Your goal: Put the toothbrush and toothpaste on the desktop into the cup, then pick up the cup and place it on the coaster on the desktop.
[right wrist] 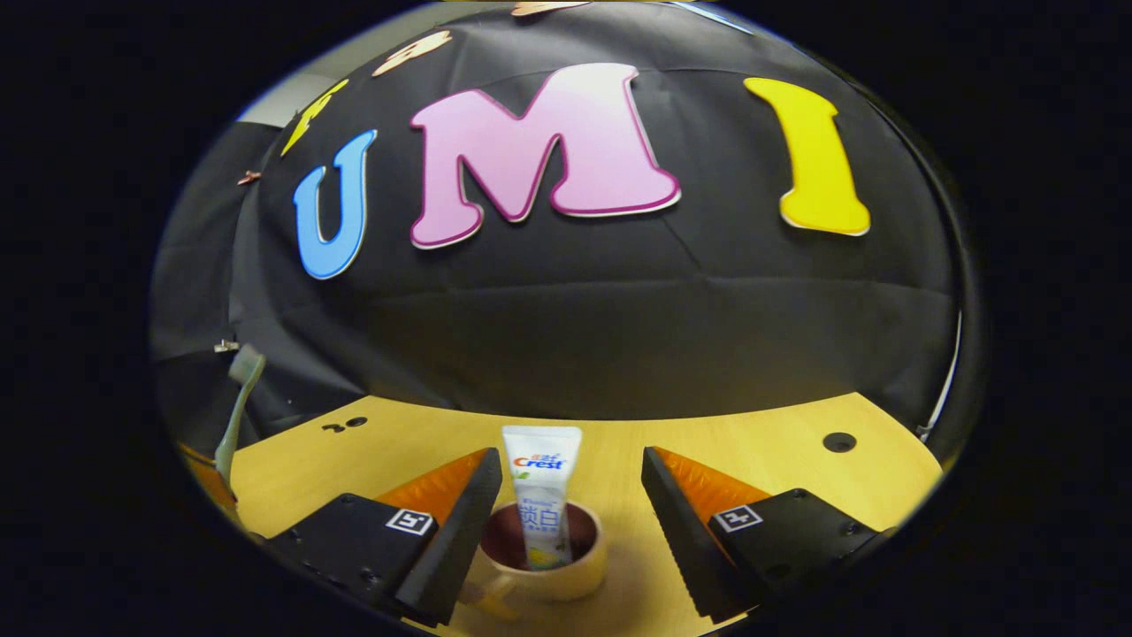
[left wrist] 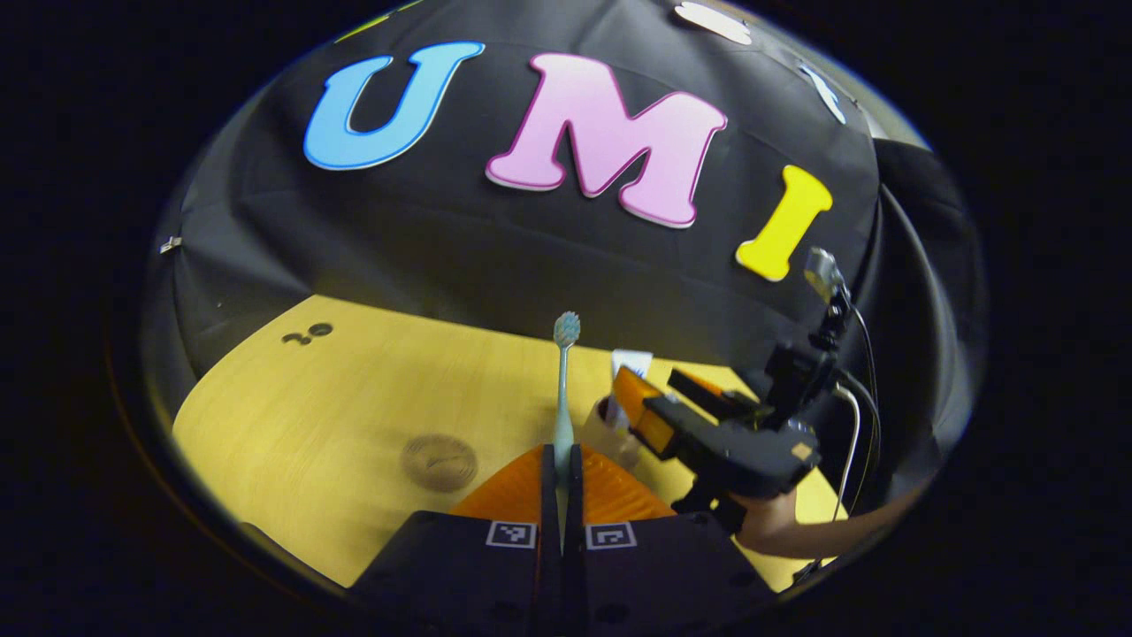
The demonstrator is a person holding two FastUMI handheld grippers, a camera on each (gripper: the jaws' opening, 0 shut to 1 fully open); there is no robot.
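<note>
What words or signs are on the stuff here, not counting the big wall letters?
Toothpaste tube: a printed brand label with smaller print below; I don't read labels out.
Square code markers: black-and-white patterns, no words.
Coaster: a faint mark, too blurred to read.
Toothbrush and cup: no writing that I can see.

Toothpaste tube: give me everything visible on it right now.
The toothpaste tube is white, looks like soft plastic, with printed branding and a flat crimped end on top. It stands upright inside the tan cup, lower end down in the dark interior, on the wooden desktop. The right gripper has its jaws spread wide on either side, not touching it. The left gripper view shows it beyond the toothbrush.
</note>
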